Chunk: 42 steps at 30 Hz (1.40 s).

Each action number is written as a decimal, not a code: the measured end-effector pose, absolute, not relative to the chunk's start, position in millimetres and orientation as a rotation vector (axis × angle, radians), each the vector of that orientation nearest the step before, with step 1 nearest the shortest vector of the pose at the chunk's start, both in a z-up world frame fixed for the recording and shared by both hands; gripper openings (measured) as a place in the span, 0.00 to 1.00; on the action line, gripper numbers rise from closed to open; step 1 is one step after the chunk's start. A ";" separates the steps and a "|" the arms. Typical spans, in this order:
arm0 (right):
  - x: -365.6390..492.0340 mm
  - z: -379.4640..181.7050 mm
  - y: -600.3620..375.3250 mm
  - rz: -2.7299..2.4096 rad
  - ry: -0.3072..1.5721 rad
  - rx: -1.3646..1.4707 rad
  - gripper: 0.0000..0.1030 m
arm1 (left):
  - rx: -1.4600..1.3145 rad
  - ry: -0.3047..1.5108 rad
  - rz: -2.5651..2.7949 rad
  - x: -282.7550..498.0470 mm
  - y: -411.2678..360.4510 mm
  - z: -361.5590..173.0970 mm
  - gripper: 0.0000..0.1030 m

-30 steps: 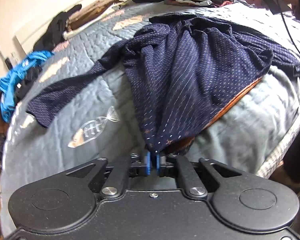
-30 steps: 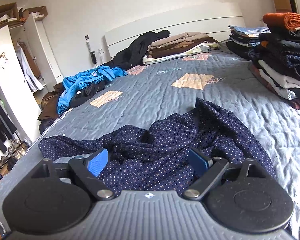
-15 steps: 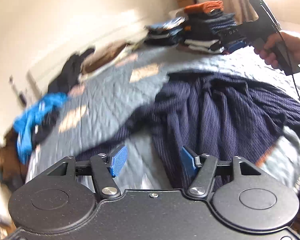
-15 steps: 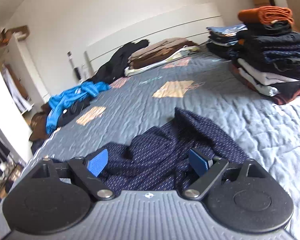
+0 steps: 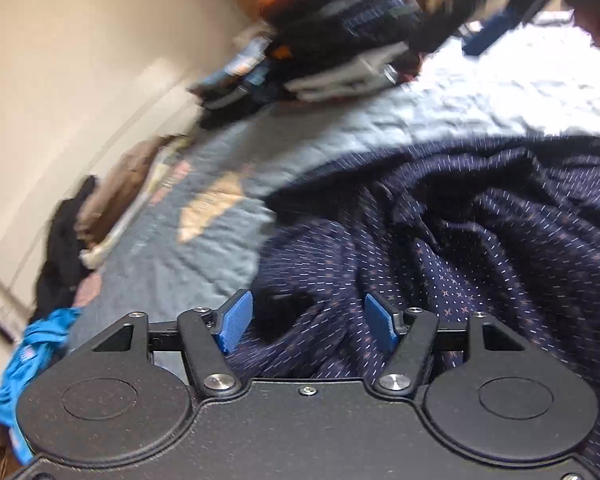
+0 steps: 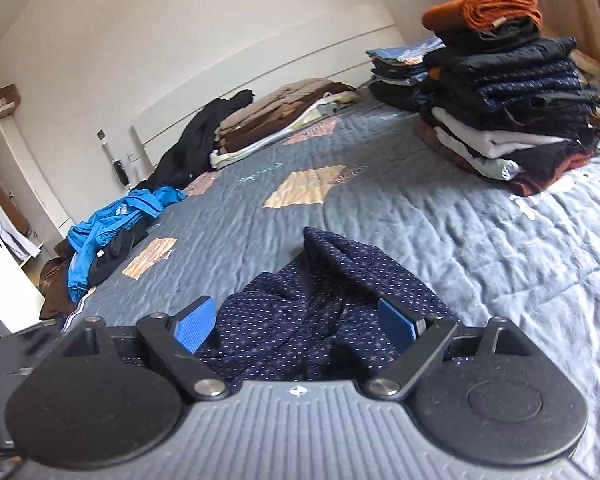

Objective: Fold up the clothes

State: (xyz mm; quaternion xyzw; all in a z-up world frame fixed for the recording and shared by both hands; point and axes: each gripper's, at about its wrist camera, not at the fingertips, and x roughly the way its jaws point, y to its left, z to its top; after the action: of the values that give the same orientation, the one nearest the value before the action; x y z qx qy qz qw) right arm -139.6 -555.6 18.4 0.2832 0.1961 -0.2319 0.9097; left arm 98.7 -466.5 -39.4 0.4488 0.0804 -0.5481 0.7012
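The navy dotted shirt point(image 6: 320, 308) lies crumpled on the grey quilted bed point(image 6: 480, 240), at the near edge of it, and serves as the landmark here. In the right wrist view the right tool point(image 6: 296, 326) hovers just above the shirt with its blue pads spread wide; rumpled cloth shows between them, but neither pad presses on it, so nothing is held. Beyond the shirt, to its far right, stands a tall stack of folded clothes point(image 6: 512, 120) topped by an orange knit. To the shirt's far left a bright blue garment point(image 6: 116, 224) is heaped at the bed's edge, and straight beyond the shirt, against the headboard, lie brown folded items point(image 6: 276, 116) next to a black garment point(image 6: 196, 140).

In the left wrist view — heavily blurred — the left tool point(image 5: 306, 324) sits low over the same shirt point(image 5: 460, 248). Its jaws have just been opening and now stand about half apart; folds of the shirt lie between and below the pads, apparently not pinched, though the blur makes contact hard to judge. The stack of folded clothes point(image 5: 340, 32) appears beyond the shirt here too.
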 end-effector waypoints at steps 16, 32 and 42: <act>-128.5 -6.0 -563.4 -0.486 0.480 0.535 0.85 | 1.091 0.141 -1.216 111.6 -524.7 -105.5 0.35; -118.3 -0.8 -546.6 -0.351 0.472 0.499 0.85 | 0.973 0.231 -1.148 158.3 -529.2 -73.9 0.14; -114.0 -2.4 -539.6 -0.331 0.487 0.494 0.85 | 0.916 0.269 -0.982 241.3 -544.5 -30.9 0.13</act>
State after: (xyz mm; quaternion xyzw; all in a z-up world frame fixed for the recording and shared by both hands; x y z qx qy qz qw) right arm -114.0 -539.6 -2.4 0.2410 0.2374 -0.1616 0.9271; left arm 241.3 -544.5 -30.9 0.4230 0.1241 -0.4533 0.7747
